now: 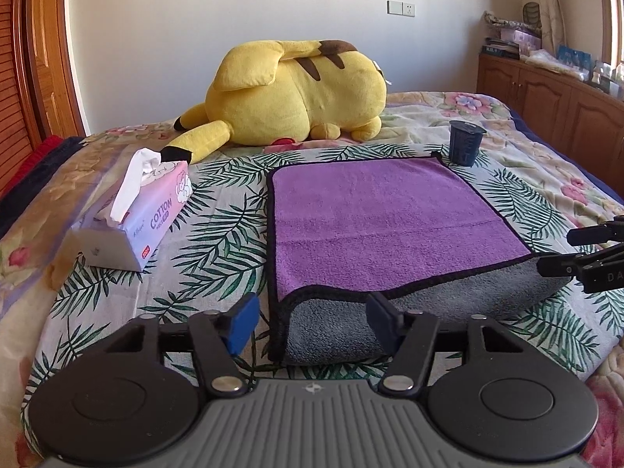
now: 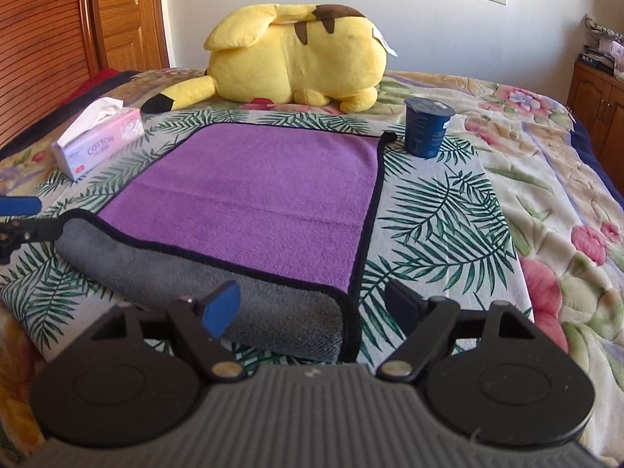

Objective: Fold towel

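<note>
Left gripper (image 1: pixel 312 318) hovering wide open over towel's (image 1: pixel 390 218) near-left corner, holding nothing. Right gripper (image 2: pixel 310 306) also gaping, empty, over near-right corner. Towel lying on leaf-print cloth (image 2: pixel 440 210) on bed, purple side up, near edge folded over showing grey. Blue cup (image 2: pixel 427 126) sitting beside far-right corner; tissue pack (image 1: pixel 132 218) lying left.

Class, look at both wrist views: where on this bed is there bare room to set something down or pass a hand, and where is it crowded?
Free: the leaf-print cloth right of the towel, below the blue cup; also the strip between towel and tissue box. Crowded: the far edge, where the cup sits beside the towel's corner and the yellow plush lies behind. Both the left gripper and the right gripper stand open at the near fold.
</note>
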### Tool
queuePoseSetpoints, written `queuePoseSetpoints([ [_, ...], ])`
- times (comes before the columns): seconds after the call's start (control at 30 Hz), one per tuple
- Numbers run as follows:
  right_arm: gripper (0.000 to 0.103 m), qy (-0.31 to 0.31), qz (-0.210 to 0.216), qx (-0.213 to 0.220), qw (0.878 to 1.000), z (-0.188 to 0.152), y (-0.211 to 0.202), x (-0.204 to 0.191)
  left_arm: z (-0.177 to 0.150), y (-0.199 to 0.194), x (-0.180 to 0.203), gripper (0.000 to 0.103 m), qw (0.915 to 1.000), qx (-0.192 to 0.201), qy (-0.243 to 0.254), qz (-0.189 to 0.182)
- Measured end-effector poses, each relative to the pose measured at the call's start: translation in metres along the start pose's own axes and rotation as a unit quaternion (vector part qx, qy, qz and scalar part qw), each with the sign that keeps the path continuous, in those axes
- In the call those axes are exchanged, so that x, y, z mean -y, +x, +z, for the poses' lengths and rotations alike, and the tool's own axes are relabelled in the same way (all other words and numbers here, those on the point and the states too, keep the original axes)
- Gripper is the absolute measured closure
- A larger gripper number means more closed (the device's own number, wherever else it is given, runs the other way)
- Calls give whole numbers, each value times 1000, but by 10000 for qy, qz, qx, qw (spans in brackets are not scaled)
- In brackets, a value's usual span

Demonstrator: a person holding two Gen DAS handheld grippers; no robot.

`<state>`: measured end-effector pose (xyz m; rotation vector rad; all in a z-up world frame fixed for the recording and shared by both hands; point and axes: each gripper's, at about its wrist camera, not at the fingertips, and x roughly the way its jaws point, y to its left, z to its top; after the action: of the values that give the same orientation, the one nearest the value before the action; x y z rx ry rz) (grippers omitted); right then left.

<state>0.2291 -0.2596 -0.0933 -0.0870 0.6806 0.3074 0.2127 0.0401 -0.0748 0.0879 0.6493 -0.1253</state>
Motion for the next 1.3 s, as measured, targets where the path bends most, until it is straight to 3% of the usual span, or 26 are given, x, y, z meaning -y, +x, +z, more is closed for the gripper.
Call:
queuePoseSetpoints([
  [0.33,43,207,165,-179,9995,-1,8,12,1,18,-14,70,9996,-183,-203,-85],
  [0.57,50,302,261,-354,9986,-3,12,17,-3,25,-21,86,9985,-338,-393,-145],
  [0.8,61,315,385,-410,9979,-3,11,17,-7,27,-20,94,9981,-429,-387,-197],
  [1.0,79,324,499,-353,9976,0,7,19,-9,28,-20,100,9979,-461,-389,-254],
  [1.23,84,267,563,-360,9974,0,7,19,-12,30,-19,100,9977,-511,-362,-253],
  [1.3,93,239,555,-365,9975,0,7,18,-13,31,-19,101,9978,-515,-348,-250],
])
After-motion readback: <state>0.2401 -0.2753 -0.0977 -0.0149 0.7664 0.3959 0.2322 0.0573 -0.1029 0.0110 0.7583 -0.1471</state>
